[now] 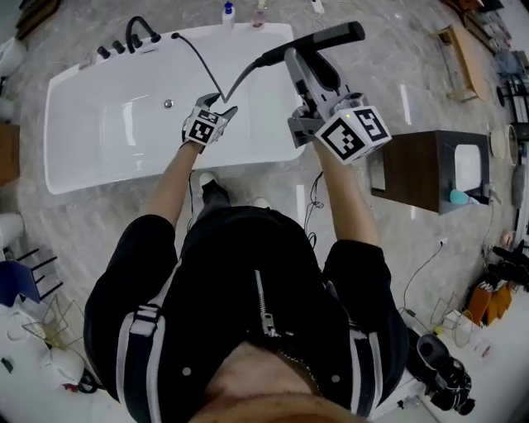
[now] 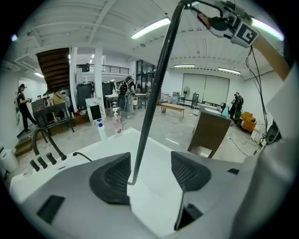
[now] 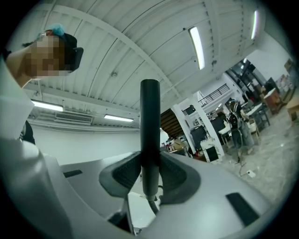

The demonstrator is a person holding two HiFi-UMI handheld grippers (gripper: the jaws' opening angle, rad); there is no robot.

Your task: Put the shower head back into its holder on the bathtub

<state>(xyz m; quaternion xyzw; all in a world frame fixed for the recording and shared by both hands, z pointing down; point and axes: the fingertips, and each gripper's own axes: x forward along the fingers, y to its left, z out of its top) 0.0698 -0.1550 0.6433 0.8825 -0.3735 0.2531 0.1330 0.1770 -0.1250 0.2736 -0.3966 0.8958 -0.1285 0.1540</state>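
Observation:
The black shower head point(image 1: 324, 36) is held above the white bathtub's point(image 1: 99, 136) right end, with my right gripper point(image 1: 291, 54) shut on its handle point(image 3: 150, 126). In the right gripper view the handle stands upright, pinched between the pads of the right gripper point(image 3: 150, 176). The black hose point(image 1: 201, 62) runs from the head down to my left gripper point(image 1: 221, 104), then up to the tub deck. My left gripper point(image 2: 150, 169) is open, with the hose point(image 2: 153, 98) passing between its jaws close to the left pad. The black faucet point(image 1: 140, 30) and knobs point(image 1: 111, 49) sit at the tub's far left corner.
Two bottles point(image 1: 228, 11) stand beyond the tub's far rim. A brown cabinet with a basin point(image 1: 423, 170) is to the right of the tub. A blue chair point(image 1: 16, 282) is at the left, and cables and gear point(image 1: 450, 376) lie at the lower right.

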